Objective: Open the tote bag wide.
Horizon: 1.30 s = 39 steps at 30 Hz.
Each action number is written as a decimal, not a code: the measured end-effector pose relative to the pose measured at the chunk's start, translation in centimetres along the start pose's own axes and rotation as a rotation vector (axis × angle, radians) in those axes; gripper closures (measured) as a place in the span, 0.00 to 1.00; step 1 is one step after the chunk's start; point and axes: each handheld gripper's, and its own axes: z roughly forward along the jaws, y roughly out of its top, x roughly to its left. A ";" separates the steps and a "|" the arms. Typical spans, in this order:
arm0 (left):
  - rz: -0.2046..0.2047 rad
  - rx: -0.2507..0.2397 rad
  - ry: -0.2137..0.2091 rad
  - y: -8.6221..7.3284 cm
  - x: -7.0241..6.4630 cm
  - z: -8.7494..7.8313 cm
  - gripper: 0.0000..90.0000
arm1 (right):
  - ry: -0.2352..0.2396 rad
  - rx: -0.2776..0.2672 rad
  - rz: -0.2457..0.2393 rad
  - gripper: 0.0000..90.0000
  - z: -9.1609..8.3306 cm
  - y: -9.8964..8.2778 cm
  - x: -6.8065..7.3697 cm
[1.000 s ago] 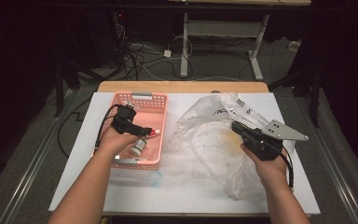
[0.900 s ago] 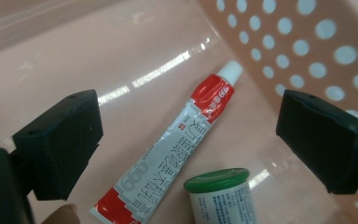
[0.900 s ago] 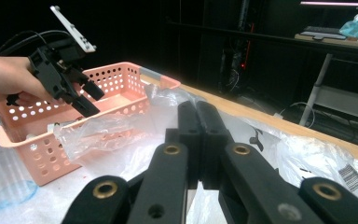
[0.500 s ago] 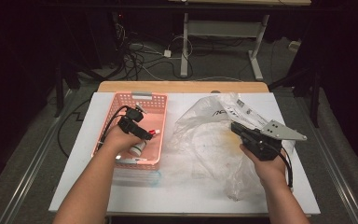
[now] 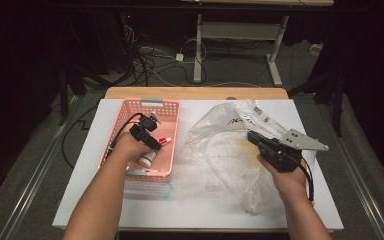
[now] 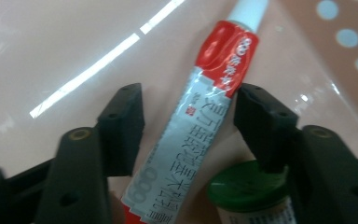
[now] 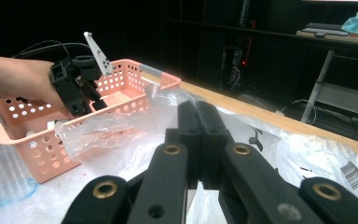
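Left gripper view: left tool (image 6: 189,116) has just been closing around a red-and-silver tube (image 6: 191,135); right tool (image 7: 198,121) pinches a plastic bag (image 7: 279,154).

The red-and-silver tube (image 6: 200,121) bears Chinese print and "999", seemingly; the plastic bag (image 7: 354,175) carries a barcode.

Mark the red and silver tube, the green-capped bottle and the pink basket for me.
red and silver tube (image 6: 186,135), left gripper view, on its printed silver body.
green-capped bottle (image 6: 244,186), left gripper view, on its green cap.
pink basket (image 5: 145,104), high view, on its far rim.
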 end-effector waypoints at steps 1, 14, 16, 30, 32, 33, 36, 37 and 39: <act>0.009 0.001 -0.002 0.1 -0.1 0.0 0.50 | 0.000 0.000 0.000 1.00 0.0 0.0 0.0; 0.022 -0.031 -0.018 0.1 0.3 0.1 0.73 | 0.004 0.002 0.007 1.00 0.0 -0.1 0.0; 0.035 -0.022 -0.014 0.2 0.3 0.0 0.73 | 0.004 0.003 0.008 1.00 0.0 -0.1 0.0; 0.046 -0.004 0.037 -0.2 0.5 -0.3 0.74 | 0.001 -0.003 0.010 1.00 0.0 -0.1 -0.1; 0.047 -0.001 0.042 -0.2 0.5 -0.4 0.74 | -0.003 -0.003 0.014 1.00 -0.1 0.0 -0.1; 0.045 0.000 0.044 -0.3 0.5 -0.5 0.74 | -0.003 -0.004 0.012 1.00 -0.1 0.0 -0.1; 0.041 -0.009 0.055 -0.4 0.5 -0.7 0.74 | -0.004 -0.005 0.012 1.00 -0.1 -0.1 -0.1; 0.037 -0.016 0.059 -0.5 0.6 -0.8 0.74 | -0.005 -0.004 0.016 1.00 -0.1 -0.1 -0.1; 0.028 -0.027 0.063 -0.6 0.6 -1.2 0.74 | -0.005 -0.003 0.016 1.00 -0.1 -0.1 -0.1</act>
